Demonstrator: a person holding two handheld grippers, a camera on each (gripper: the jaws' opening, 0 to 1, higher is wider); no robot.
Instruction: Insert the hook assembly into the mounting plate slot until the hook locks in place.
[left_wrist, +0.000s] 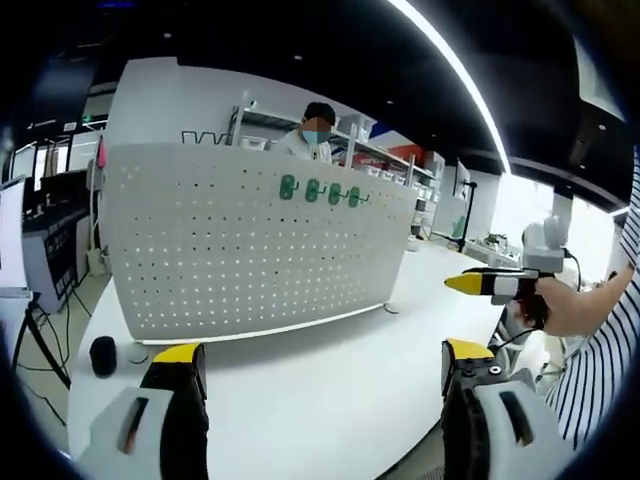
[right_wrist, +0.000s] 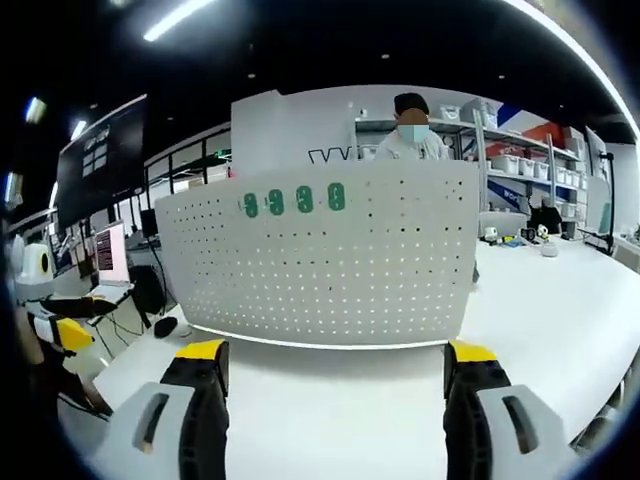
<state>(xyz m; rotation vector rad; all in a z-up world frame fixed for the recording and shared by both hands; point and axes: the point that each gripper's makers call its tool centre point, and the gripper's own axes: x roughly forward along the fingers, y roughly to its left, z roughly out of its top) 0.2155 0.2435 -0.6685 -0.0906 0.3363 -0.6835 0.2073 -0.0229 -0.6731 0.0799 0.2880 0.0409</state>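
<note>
A white perforated mounting plate (left_wrist: 250, 250) stands upright on the white table (left_wrist: 330, 380), with several green hooks (left_wrist: 320, 190) clipped in a row near its top. In the right gripper view the same plate (right_wrist: 330, 255) faces me with the green hooks (right_wrist: 293, 200) at its upper left. My left gripper (left_wrist: 325, 365) is open with nothing between its yellow-tipped jaws, well short of the plate. My right gripper (right_wrist: 330, 365) is open and holds nothing too. The right gripper (left_wrist: 490, 284) also shows at the right of the left gripper view, held by a hand.
A black mouse-like object (left_wrist: 103, 355) lies near the table's left edge. A person (right_wrist: 410, 130) stands behind the plate by shelving. Monitors (right_wrist: 100, 160) and a laptop sit to the left. A person's striped sleeve (left_wrist: 600, 350) is at the right. Small items (right_wrist: 548, 247) rest on the far right table.
</note>
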